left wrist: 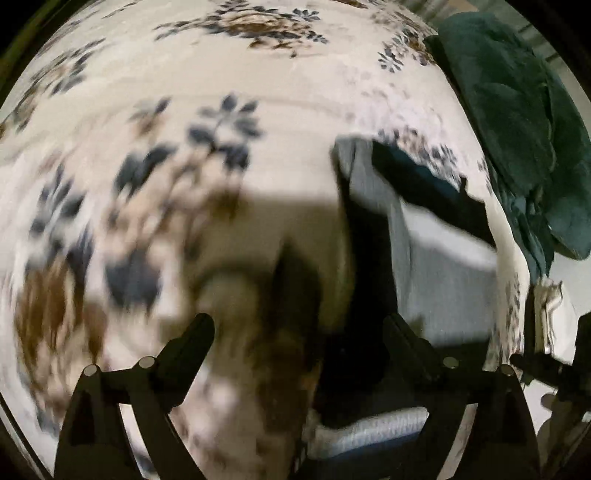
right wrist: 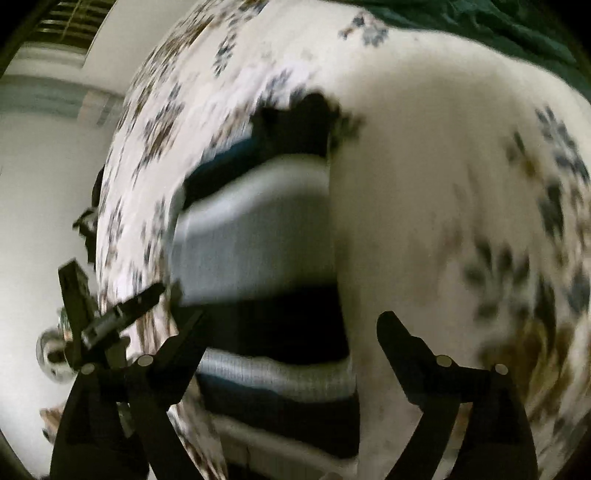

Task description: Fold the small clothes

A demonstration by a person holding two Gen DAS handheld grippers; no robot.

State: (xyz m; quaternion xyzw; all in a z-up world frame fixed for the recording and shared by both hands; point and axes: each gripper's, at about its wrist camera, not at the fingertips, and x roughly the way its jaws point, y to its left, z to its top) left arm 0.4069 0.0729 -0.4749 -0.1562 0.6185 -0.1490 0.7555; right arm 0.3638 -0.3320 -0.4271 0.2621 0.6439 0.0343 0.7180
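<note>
A small garment with grey, white and black bands (left wrist: pixel 413 266) lies on a floral bedsheet (left wrist: pixel 184 122). In the left wrist view it sits right of centre, partly under my right-hand finger. My left gripper (left wrist: pixel 299 328) is open and empty above the sheet, just left of the garment. In the right wrist view the garment (right wrist: pixel 258 243) fills the centre, folded with a straight right edge. My right gripper (right wrist: pixel 291 325) is open and empty, hovering over the garment's near black band. Both views are motion-blurred.
A dark green blanket (left wrist: pixel 517 122) is bunched at the bed's far right; it also shows along the top edge in the right wrist view (right wrist: pixel 480 26). The other gripper (right wrist: pixel 110 317) shows at the left, past the bed edge, over a pale floor (right wrist: pixel 37 221).
</note>
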